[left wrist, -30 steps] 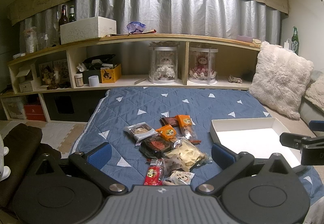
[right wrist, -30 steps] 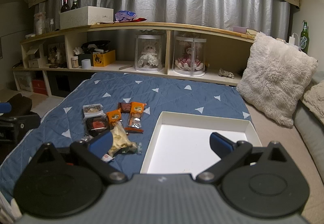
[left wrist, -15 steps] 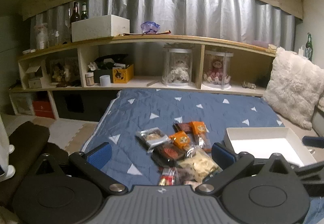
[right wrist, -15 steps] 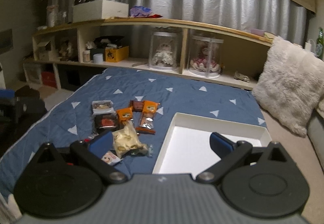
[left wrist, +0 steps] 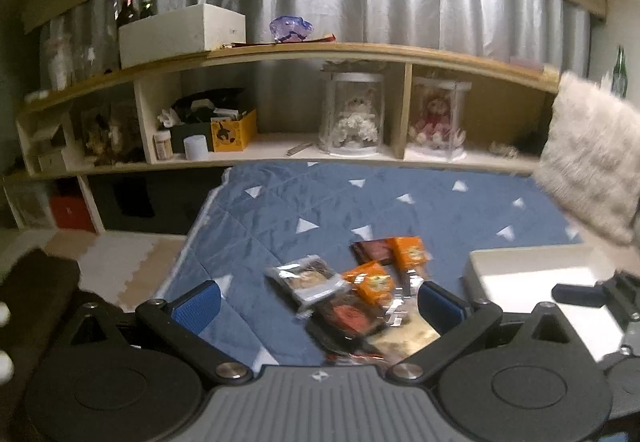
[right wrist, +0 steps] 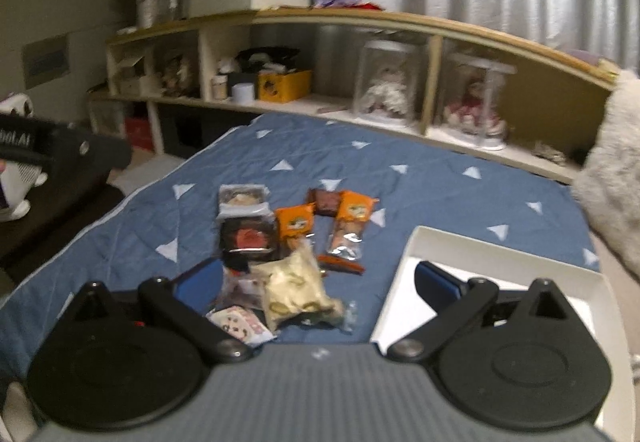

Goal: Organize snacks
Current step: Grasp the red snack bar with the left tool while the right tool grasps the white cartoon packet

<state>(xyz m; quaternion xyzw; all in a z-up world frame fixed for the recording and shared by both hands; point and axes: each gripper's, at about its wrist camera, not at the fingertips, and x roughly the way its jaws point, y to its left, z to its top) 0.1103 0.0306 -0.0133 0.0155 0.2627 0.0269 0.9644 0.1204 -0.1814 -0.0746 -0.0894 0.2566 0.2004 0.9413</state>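
Observation:
Several snack packets lie in a cluster on the blue quilt [right wrist: 280,158]: a pale chip bag [right wrist: 294,288], a dark packet with a red label [right wrist: 248,238], two orange packets [right wrist: 296,220] [right wrist: 354,206], a clear-wrapped pastry [right wrist: 242,198] and a small cartoon packet [right wrist: 238,324]. The same pile shows blurred in the left wrist view, with the orange packet [left wrist: 370,282] and dark packet [left wrist: 348,316]. A white tray [right wrist: 508,266] lies to the right of the snacks, seen also as the tray [left wrist: 532,274]. My left gripper [left wrist: 320,302] and right gripper [right wrist: 318,280] both hover open above the pile, holding nothing.
A long wooden shelf unit [left wrist: 320,54] runs behind the bed with two doll cases [left wrist: 352,114], a yellow box [left wrist: 234,130] and a white box [left wrist: 180,32]. A fluffy cushion [left wrist: 588,154] leans at right. Floor mats [left wrist: 116,262] lie left of the bed.
Both grippers have swung left and moved closer to the snack pile. The tray has slid toward the right edge of both views. Both stay open.

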